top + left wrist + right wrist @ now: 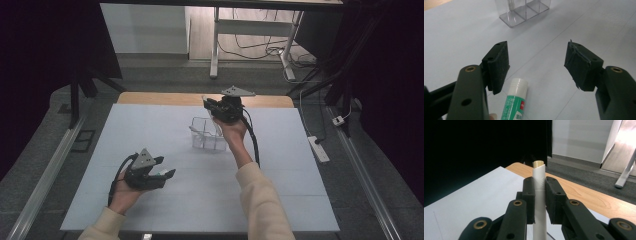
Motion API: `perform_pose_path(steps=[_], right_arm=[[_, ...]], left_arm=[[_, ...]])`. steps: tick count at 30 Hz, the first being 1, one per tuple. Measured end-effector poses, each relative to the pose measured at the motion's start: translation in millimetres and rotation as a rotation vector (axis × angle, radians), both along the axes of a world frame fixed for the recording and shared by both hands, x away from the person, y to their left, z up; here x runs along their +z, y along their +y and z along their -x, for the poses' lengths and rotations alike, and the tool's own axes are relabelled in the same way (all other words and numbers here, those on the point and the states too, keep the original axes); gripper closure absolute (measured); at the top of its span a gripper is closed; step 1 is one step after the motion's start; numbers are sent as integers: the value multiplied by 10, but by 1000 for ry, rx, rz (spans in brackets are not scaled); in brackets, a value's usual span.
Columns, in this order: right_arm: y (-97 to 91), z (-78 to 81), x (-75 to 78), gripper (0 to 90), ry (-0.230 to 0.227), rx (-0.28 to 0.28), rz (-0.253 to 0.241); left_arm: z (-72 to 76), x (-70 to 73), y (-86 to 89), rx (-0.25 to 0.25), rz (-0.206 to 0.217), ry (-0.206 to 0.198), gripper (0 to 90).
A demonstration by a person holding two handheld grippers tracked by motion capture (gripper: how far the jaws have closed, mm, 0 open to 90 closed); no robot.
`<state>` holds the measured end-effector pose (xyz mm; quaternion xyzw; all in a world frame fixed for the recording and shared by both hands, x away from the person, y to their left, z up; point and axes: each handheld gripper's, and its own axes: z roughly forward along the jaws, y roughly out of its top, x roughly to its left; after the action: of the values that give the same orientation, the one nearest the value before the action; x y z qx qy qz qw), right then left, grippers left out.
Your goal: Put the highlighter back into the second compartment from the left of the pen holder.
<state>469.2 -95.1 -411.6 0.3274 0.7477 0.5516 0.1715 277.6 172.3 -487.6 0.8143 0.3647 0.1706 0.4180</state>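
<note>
White tube (539, 195) pinched upright between the right gripper (539, 185) pads, raised over the clear organizer (207, 134). Probably light, stiff, smooth; best gripped mid-barrel. Left gripper (536, 62) spread wide and empty, resting beside the glue stick (515, 100) on the table (280, 190).

The glue stick (515, 102) carried print on its green label, but the characters were too small and blurred to read. A small red patch with white marks sat beside them, equally illegible.
</note>
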Motion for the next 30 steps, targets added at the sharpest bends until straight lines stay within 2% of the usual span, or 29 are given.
perform_pose_path(steps=[8,16,21,22,24,27,30], right_arm=[[83,-54,19,775,-19,4,-14],[117,-106,9,775,-34,-2,-54],[139,-140,-40,768,-29,-8,-47],[141,-141,-52,752,-26,-16,-36],[139,-144,-71,636,-13,-23,-17],[109,-114,-62,579,-11,-37,24],[45,-75,-37,549,-2,-23,26]], left_arm=[[-4,-8,6,3,-3,2,359],[-9,-13,10,3,-5,4,359],[-15,-17,18,6,-1,4,360],[-17,-18,19,7,-1,4,360],[-18,-19,22,8,-2,4,359],[-13,-15,20,9,-3,2,359],[-10,-10,16,7,-4,-1,359]])
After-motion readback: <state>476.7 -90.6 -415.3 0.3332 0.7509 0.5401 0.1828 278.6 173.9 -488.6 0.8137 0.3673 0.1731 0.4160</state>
